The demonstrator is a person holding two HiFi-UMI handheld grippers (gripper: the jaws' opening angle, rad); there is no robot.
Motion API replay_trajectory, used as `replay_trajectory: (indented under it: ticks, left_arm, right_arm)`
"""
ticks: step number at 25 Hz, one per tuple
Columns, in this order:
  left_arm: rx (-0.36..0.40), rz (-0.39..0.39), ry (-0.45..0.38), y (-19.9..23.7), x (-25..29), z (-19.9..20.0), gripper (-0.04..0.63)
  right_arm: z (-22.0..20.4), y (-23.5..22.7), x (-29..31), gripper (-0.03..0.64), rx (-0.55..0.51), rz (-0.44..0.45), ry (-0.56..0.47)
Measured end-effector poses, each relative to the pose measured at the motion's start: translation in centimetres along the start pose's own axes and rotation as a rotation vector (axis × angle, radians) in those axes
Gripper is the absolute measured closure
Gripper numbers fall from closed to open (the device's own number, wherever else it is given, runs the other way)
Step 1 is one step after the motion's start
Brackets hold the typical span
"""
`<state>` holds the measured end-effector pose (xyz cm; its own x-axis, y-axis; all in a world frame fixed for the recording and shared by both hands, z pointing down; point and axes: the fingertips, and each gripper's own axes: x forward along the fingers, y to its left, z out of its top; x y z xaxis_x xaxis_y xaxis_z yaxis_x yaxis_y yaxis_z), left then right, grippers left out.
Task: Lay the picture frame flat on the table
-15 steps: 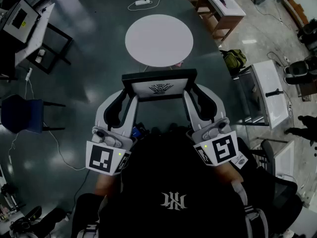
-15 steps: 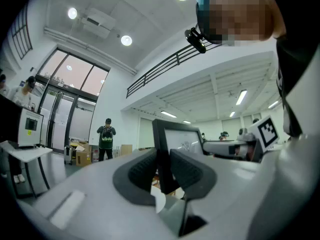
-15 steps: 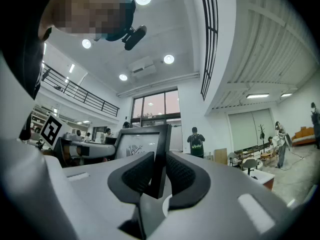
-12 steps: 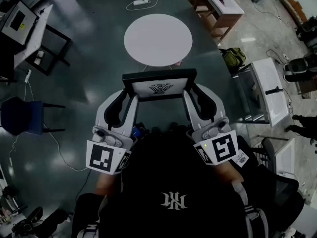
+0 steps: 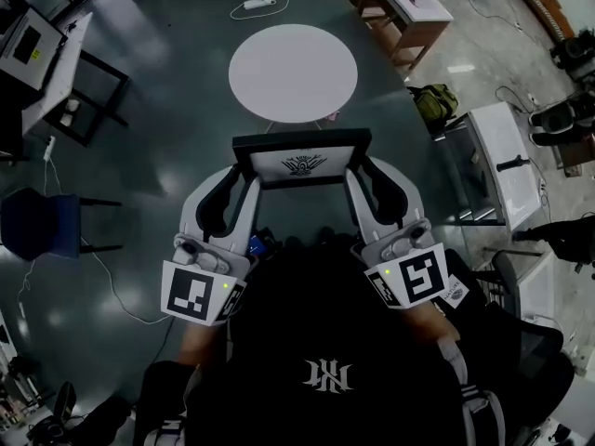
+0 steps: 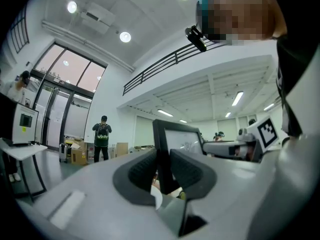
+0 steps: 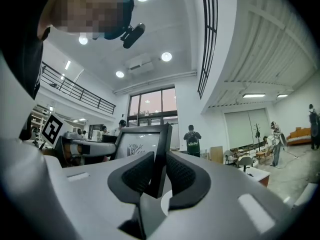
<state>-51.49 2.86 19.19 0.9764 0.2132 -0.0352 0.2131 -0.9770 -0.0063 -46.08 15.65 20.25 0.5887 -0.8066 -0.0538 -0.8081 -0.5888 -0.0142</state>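
A black picture frame (image 5: 300, 159) with a white print hangs in the air between my two grippers, close to my chest and short of the round white table (image 5: 293, 72). My left gripper (image 5: 244, 189) is shut on the frame's left edge (image 6: 161, 154). My right gripper (image 5: 355, 186) is shut on its right edge (image 7: 161, 154). In both gripper views the black pads (image 6: 187, 170) (image 7: 137, 173) press on the frame's border, and the frame (image 7: 142, 144) stands upright between them.
Beyond the round table lie a white power strip and cable (image 5: 265, 4) on the dark floor. A blue chair (image 5: 42, 226) stands at the left, a wooden bench (image 5: 409, 12) at the upper right, a green bag (image 5: 435, 105) and a white desk (image 5: 502, 161) at the right. People stand far off (image 6: 102, 136).
The view has shifted slightly, so the round table and floor things sit a little higher and to the left. The frame and both grippers hold the same pose.
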Motion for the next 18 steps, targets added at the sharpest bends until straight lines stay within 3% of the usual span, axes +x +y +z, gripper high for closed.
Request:
replay_trajectory:
  ticks: [18]
  left_arm:
    - [-0.006, 0.03, 0.014, 0.35, -0.48, -0.65, 0.511]
  right_arm:
    - [-0.84, 0.46, 0.23, 0.545, 0.017, 0.035, 0.019]
